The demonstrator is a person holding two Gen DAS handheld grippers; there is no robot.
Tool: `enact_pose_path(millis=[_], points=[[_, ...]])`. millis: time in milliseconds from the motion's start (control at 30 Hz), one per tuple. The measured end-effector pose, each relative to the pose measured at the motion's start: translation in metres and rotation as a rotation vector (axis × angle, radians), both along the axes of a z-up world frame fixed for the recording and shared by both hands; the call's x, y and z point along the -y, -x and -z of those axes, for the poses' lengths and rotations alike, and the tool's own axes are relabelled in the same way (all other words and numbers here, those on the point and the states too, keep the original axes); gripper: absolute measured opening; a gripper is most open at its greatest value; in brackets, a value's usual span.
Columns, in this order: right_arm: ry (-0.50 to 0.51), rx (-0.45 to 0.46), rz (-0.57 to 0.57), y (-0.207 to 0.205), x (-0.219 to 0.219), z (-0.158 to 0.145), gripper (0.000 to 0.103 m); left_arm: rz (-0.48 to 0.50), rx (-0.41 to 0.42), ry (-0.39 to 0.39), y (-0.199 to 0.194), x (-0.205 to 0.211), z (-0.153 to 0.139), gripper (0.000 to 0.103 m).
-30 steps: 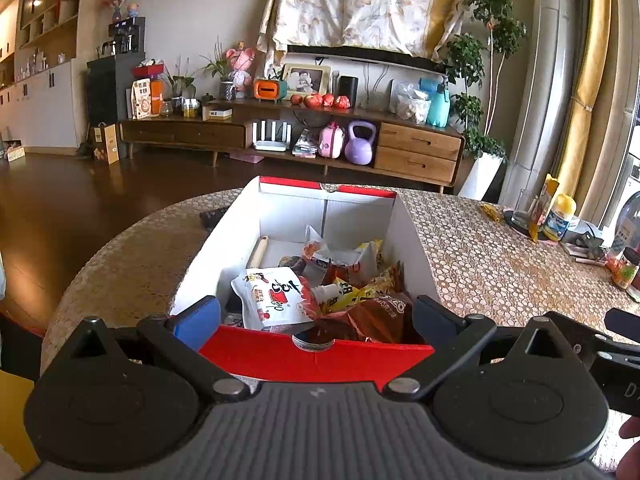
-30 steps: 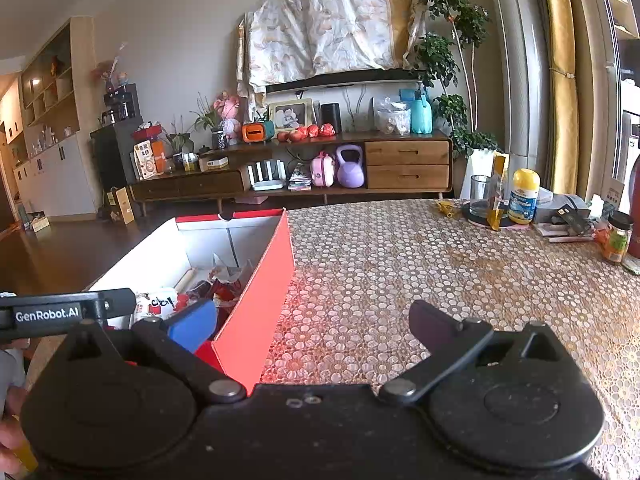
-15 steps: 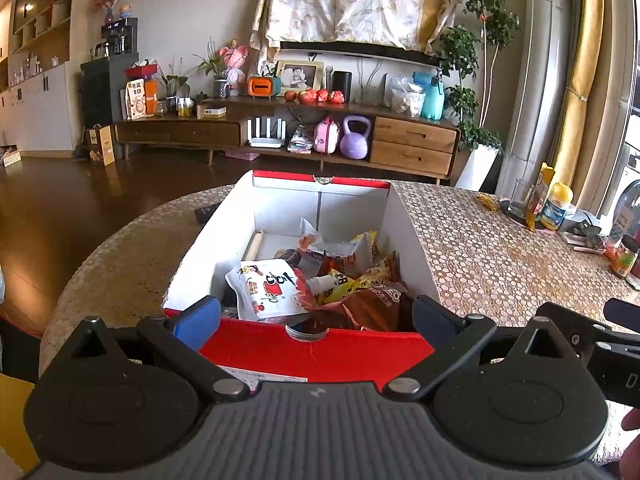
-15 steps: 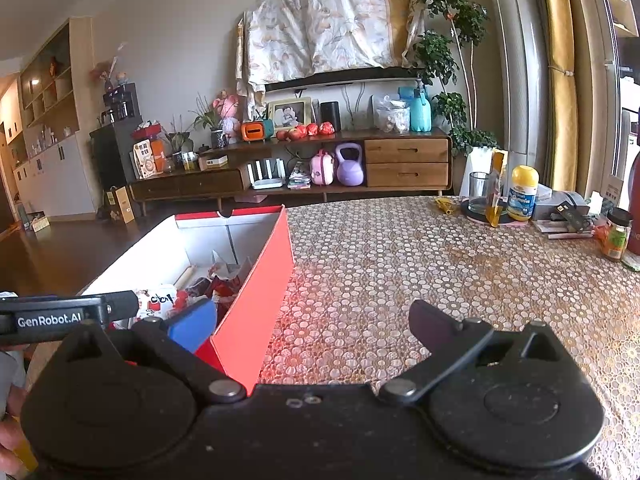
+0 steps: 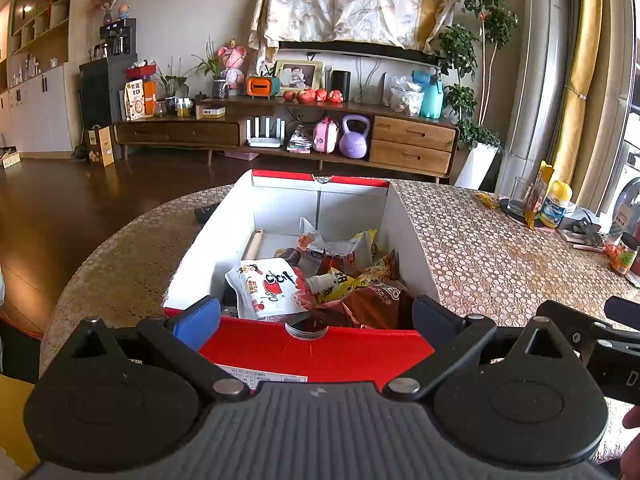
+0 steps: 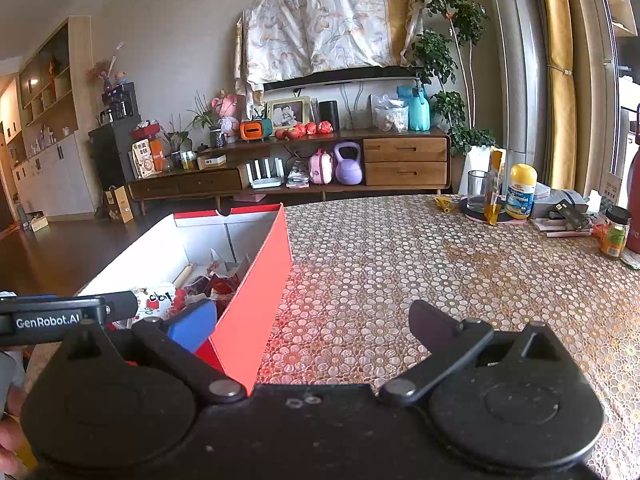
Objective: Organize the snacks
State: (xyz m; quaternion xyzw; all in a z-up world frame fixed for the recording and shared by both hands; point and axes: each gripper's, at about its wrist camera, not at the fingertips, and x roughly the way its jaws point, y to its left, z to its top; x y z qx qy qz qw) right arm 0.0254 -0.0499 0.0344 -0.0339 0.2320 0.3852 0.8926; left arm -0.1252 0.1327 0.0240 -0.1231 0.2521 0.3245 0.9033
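While my left fingers [image 5: 316, 316] stand spread wide and grip nothing, the red-and-white box [image 5: 320, 356] fills the lower middle of the left wrist view, its near red wall between them. The snacks sit heaped inside at the near end: a white packet with red print [image 5: 268, 286], a brown bag [image 5: 372, 300] to its right, and yellow and red wrappers behind that I cannot sort one from another. What lies under the heap is hidden, and the label on the box's near wall is cut off by my own black housing.

My right fingers [image 6: 312, 324] are also released and empty. In the right wrist view the box's red side wall [image 6: 256, 304] rises in the lower left, with my blue finger pad [image 6: 192, 324] over the box opening and the dark one over the bare tabletop [image 6: 400, 264]. That wall hides most of the snacks; only a corner of the white packet [image 6: 154, 300] and some red wrappers show. The other handle with its white lettering crosses the left edge.

The tabletop wears a brown floral lace-pattern cloth. At the right of the frame stand a glass [image 6: 478, 192], a yellow-capped bottle [image 6: 520, 192] and a small jar [image 6: 614, 232], well apart from the box. Beyond lie dark wooden flooring, a long wooden cabinet [image 6: 404, 160] with a purple kettlebell [image 6: 348, 164], and a cloth draped on the wall.
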Motion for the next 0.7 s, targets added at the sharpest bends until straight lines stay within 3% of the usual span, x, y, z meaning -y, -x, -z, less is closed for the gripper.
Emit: enact_pose_path(millis=[700], points=[[0.001, 0.0, 0.001, -0.0002, 0.0005, 0.0001, 0.103, 0.004, -0.001, -0.003, 0.0002, 0.0008, 0.0001, 0.103]])
